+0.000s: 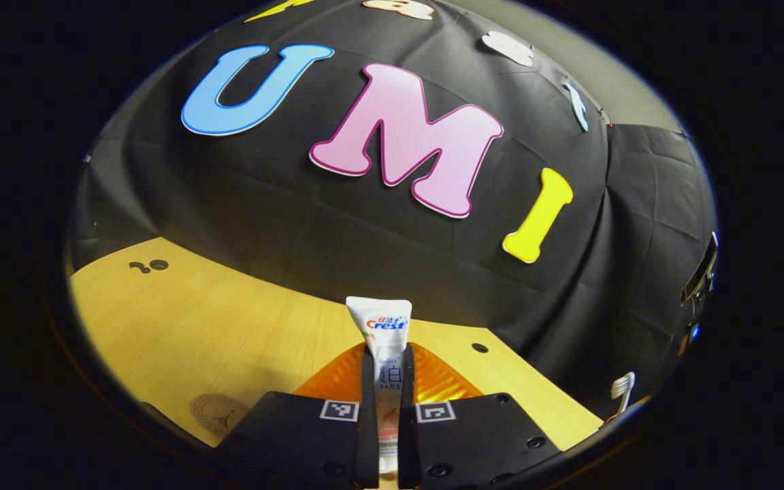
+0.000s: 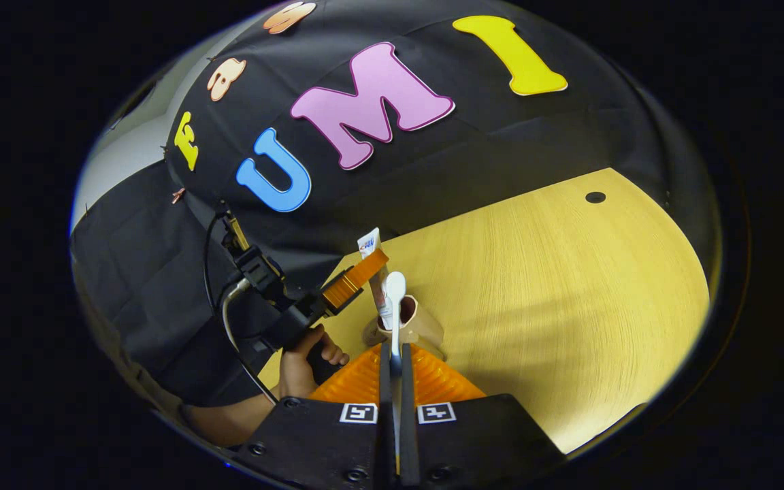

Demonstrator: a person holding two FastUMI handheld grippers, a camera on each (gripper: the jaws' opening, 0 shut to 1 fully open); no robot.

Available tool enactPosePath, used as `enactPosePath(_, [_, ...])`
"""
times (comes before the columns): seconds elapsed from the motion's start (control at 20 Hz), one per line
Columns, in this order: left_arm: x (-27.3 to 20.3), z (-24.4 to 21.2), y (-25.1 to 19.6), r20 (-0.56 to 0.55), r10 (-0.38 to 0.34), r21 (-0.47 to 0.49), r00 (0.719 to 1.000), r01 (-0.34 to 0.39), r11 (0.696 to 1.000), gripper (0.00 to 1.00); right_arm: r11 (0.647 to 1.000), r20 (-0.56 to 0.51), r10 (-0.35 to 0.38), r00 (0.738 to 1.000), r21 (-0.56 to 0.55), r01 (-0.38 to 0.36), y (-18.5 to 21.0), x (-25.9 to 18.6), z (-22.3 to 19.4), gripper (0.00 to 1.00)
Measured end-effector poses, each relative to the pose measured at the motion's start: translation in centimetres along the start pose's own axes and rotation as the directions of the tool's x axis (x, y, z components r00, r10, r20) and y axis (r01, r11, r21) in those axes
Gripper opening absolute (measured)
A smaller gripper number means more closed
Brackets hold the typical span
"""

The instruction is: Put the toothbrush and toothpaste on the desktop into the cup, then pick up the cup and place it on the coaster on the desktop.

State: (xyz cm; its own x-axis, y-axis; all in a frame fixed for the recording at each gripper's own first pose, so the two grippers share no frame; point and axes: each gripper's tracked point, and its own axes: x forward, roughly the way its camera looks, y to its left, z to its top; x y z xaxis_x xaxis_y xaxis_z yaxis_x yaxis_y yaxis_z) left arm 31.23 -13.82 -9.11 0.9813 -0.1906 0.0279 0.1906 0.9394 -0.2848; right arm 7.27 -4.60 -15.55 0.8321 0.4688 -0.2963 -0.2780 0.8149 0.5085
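Two items in two grips, both upright over one cup (image 2: 411, 325). Toothpaste (image 1: 386, 354) pinched between the left gripper's (image 1: 386, 381) fingers, crimped flat end up, long axis running along the fingers and roughly vertical, cap end hidden low between the pads. Toothbrush (image 2: 395, 306) clamped likewise in the right gripper (image 2: 394, 371), handle running up between the two fingers, white head at the top, long axis upright. Seen from the right gripper view: tan cup standing on the wooden desktop (image 2: 569, 286) just ahead of the fingertips, brush crossing in front of its mouth; whether it is already inside the rim cannot be told. Same view: left gripper (image 2: 354, 275) coming in from the left, held by a hand (image 2: 307, 361), its tube (image 2: 375, 272) slanting down into or just behind the cup's mouth; depth not clear enough to say which. Judged from this: both items near the rim together, a crowded mouth, so likely one to be let go first and the other after. Brush head also visible at the lower right edge of the left gripper view (image 1: 622, 389), close beside. Coaster (image 1: 218, 408), a pale round disc with a dark drawing, lying flat on the desktop at the lower left of the left gripper view, well apart from the cup, nearer the left hand's side. Cup not yet on it.
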Motion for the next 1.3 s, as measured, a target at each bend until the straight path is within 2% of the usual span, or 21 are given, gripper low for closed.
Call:
enactPosePath(0.45, [0.4,-2.0,1.0,-0.014,0.013,0.026,1.0,-0.013,1.0,0.16,1.0,-0.016,0.009,1.0,-0.001,-0.009,-0.5,0.3,0.0,0.07])
enactPosePath(0.65, [-0.2,-3.2,1.0,-0.046,0.02,0.007,0.999,-0.019,1.0,0.23,1.0,-0.017,0.023,1.0,0.007,-0.022,-0.4,0.4,0.1,0.07])
enactPosePath(0.75, [-0.6,-3.6,1.0,-0.062,0.019,0.011,0.998,-0.019,1.0,0.23,0.999,-0.014,0.032,0.999,0.015,-0.031,-0.4,0.5,0.2,0.07])
enactPosePath(1.0, [-2.3,-5.9,0.8,-0.144,0.0,0.011,0.99,0.001,1.0,0.3,0.998,0.008,0.049,0.999,0.039,-0.049,-0.1,0.5,0.6,0.06])
enactPosePath(1.05, [-2.3,-5.6,0.5,-0.138,-0.008,0.012,0.99,0.01,1.0,0.41,0.998,0.014,0.051,0.999,0.045,-0.052,-0.1,0.5,0.6,0.07])
enactPosePath(1.1, [-2.7,-5.5,0.3,-0.141,-0.018,0.014,0.99,0.02,1.0,0.33,0.997,0.021,0.053,0.998,0.051,-0.054,0.0,0.6,0.6,0.07])
enactPosePath(1.2, [-3.2,-5.4,0.0,-0.149,-0.027,0.016,0.988,0.03,0.999,0.35,0.996,0.04,0.059,0.997,0.067,-0.062,0.1,0.7,0.7,0.07])
enactPosePath(1.3, [-3.7,-5.0,-0.2,-0.154,-0.028,0.031,0.988,0.034,0.999,0.44,0.994,0.067,0.066,0.996,0.087,-0.071,0.2,0.8,1.2,0.07])
